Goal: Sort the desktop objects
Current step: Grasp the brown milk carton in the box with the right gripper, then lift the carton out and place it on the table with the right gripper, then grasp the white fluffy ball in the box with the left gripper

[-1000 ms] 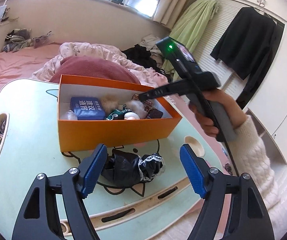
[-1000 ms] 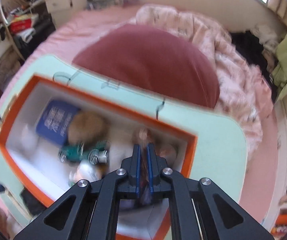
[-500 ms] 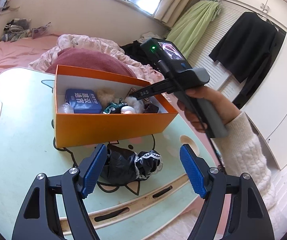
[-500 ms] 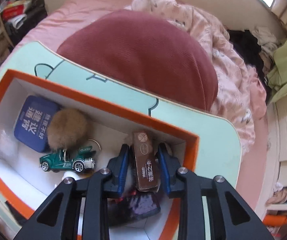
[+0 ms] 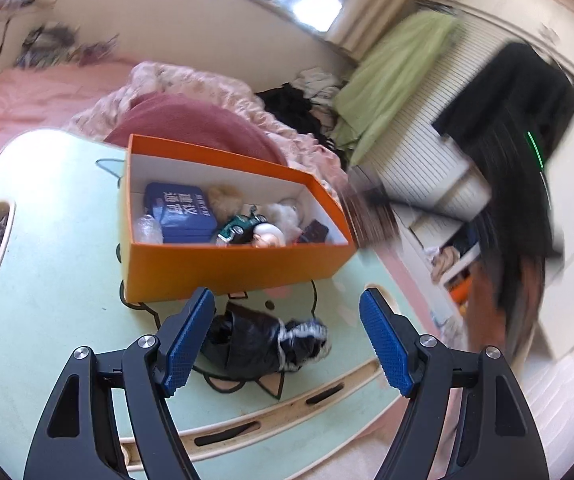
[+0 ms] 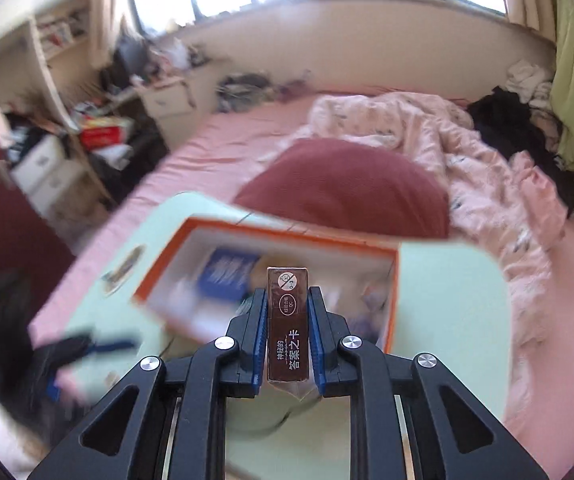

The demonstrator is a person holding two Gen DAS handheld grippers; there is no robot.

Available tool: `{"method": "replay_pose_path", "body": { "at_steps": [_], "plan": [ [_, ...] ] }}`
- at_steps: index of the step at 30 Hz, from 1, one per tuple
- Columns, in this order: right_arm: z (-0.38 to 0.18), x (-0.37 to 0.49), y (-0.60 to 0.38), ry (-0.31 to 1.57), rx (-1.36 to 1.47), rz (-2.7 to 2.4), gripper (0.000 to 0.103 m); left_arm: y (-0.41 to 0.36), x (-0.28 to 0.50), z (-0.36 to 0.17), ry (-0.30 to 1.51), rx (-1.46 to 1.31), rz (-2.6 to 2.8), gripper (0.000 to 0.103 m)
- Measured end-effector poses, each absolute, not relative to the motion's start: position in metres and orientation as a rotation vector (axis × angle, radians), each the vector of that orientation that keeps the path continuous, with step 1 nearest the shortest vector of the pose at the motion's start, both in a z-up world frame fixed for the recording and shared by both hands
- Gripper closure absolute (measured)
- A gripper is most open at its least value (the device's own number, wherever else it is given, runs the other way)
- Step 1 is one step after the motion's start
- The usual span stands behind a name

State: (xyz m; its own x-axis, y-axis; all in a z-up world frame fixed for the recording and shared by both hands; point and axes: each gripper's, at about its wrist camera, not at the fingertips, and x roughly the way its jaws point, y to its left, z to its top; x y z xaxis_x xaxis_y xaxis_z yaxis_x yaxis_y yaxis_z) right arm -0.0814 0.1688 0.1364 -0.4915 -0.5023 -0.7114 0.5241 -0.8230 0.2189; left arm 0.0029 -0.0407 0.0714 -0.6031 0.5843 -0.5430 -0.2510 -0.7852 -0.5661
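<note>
My left gripper (image 5: 287, 340) hangs over the near table (image 5: 47, 320), fingers (image 5: 185, 340) wide apart and holding nothing. The black bundle (image 5: 263, 344) lies just ahead between them, long axis crosswise to the fingers, in front of the orange box (image 5: 239, 268). My right gripper (image 6: 288, 332) is clamped on the brown card pack (image 6: 288, 320), long axis along the fingers, above the box's near right corner. I judge the left nearer the bundle.
</note>
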Motion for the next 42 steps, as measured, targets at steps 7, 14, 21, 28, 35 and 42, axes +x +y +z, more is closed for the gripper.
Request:
{"method": "replay_pose_path", "body": {
  "at_steps": [7, 14, 21, 28, 35, 42],
  "plan": [
    [0.056, -0.067, 0.198, -0.367, 1.173, -2.101, 0.084, -0.017, -0.073, 0.084, -0.702, -1.249, 2.245, 0.028],
    [0.044, -0.066, 0.255, -0.742, 1.018, -2.187, 0.023, 0.036, -0.141, 0.06, -0.605, -1.511, 2.227, 0.037],
    [0.048, -0.062, 0.26, -0.736, 1.006, -2.216, 0.022, 0.075, -0.167, 0.051, -0.429, -1.601, 2.314, 0.06],
    [0.032, -0.059, 0.262, -0.716, 1.036, -2.214, 0.022, 0.105, -0.182, 0.038, -0.15, -1.693, 2.401, 0.075],
    [0.034, -0.055, 0.258, -0.684, 1.029, -2.235, 0.022, 0.098, -0.183, 0.036, -0.172, -1.664, 2.317, 0.078],
    [0.041, -0.052, 0.259, -0.662, 1.001, -2.272, 0.022, 0.061, -0.135, 0.086, -0.303, -1.327, 2.358, 0.078]
  ]
}}
